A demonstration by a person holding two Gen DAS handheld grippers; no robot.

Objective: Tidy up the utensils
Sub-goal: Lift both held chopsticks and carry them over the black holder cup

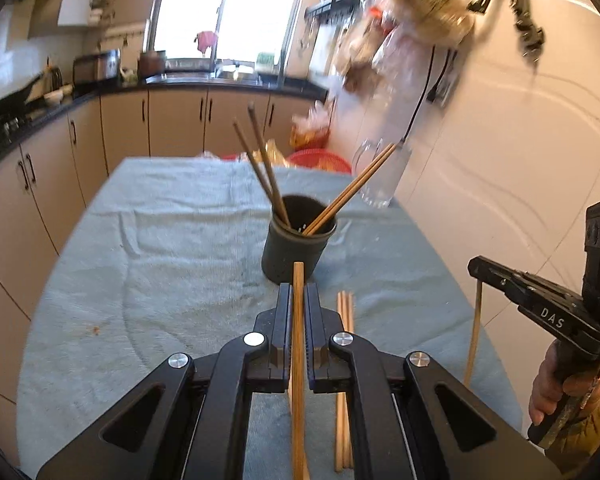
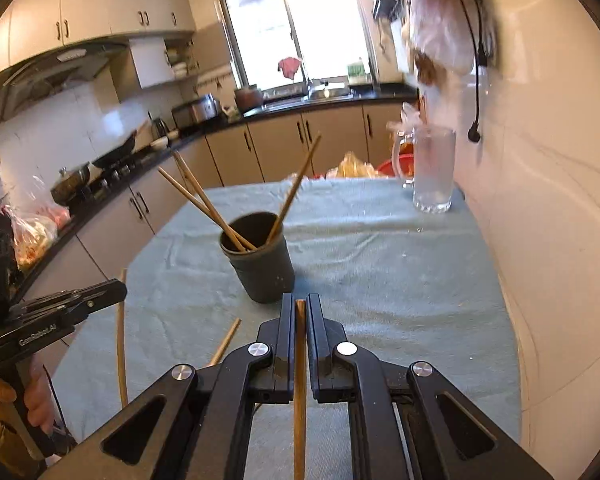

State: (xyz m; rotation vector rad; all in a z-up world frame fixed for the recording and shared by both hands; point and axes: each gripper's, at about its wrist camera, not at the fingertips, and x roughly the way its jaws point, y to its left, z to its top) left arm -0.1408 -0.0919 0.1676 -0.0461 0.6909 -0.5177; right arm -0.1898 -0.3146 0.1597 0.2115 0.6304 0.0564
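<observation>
Left gripper [image 1: 298, 300] is clamping a wooden chopstick [image 1: 298, 360] between narrow jaws; the stick is running lengthwise along the fingers, its tip poking out toward the cup. Right gripper [image 2: 299, 312] is doing the same with a second chopstick [image 2: 299, 380], jaws pinched tight on it. Both are hovering over the near end of the blue-green towel [image 1: 160, 260] covering the table. Loose chopsticks [image 1: 346, 320] are lying flat on the towel just right of the left gripper's fingers. Just beyond both grippers, the dark cup [image 1: 296, 248] is standing upright on the towel, already holding chopsticks [image 1: 264, 168] leaning out to the left and right. Further back, a clear glass mug [image 2: 432, 168] is sitting near the wall at the far right edge. Kitchen counter and window are showing in the background.
</observation>
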